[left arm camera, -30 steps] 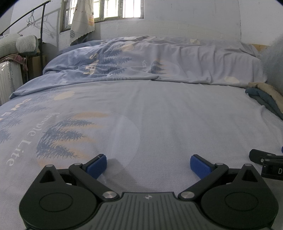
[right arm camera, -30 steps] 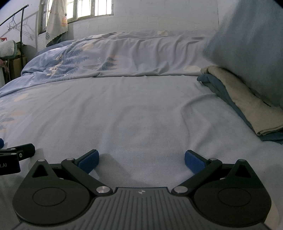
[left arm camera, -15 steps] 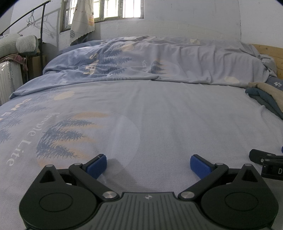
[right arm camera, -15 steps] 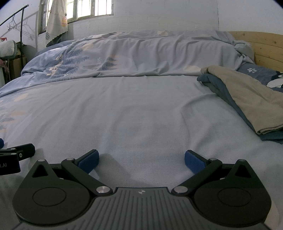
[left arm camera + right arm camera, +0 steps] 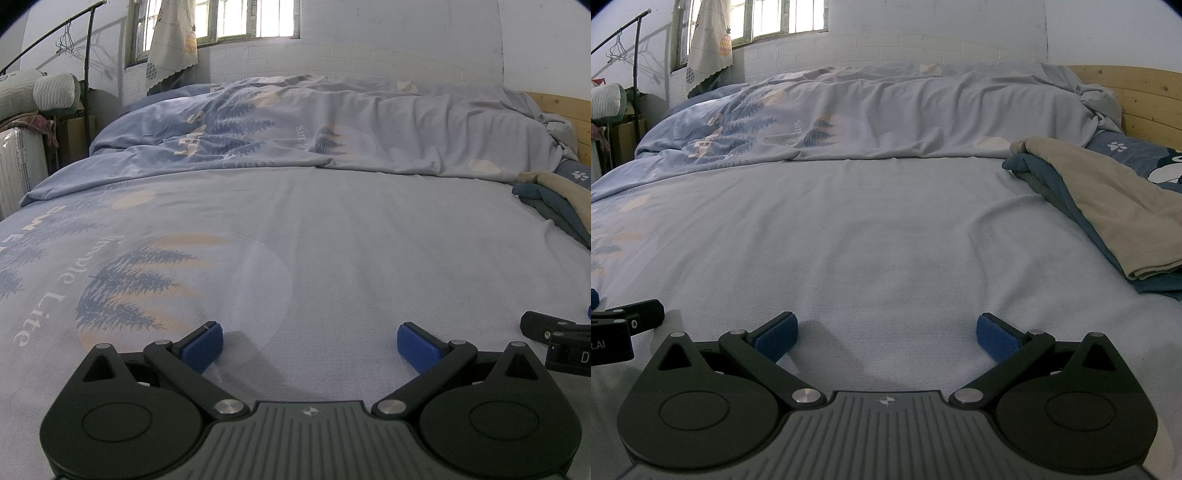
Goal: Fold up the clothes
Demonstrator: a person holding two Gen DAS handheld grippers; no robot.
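A stack of clothes lies at the bed's right side: a tan garment (image 5: 1115, 206) on top of dark blue ones (image 5: 1052, 184). The left wrist view catches the same stack (image 5: 554, 199) at its right edge. My left gripper (image 5: 310, 343) rests open on the light blue sheet (image 5: 332, 240), nothing between its blue pads. My right gripper (image 5: 884, 338) is open too, low on the sheet (image 5: 868, 221), with the clothes ahead and to its right. Each view shows part of the other gripper at its edge.
A rumpled blue duvet (image 5: 314, 129) with a tree print is heaped across the far half of the bed. A wooden headboard (image 5: 1126, 92) stands at the right with a paw-print pillow (image 5: 1134, 151). A metal rack (image 5: 86, 66), rolled bedding and a suitcase stand at the left.
One second ago a pale blue blurred cloth filled the upper right of both views. It is gone now, so the headboard and pillow show. Neither gripper has moved.
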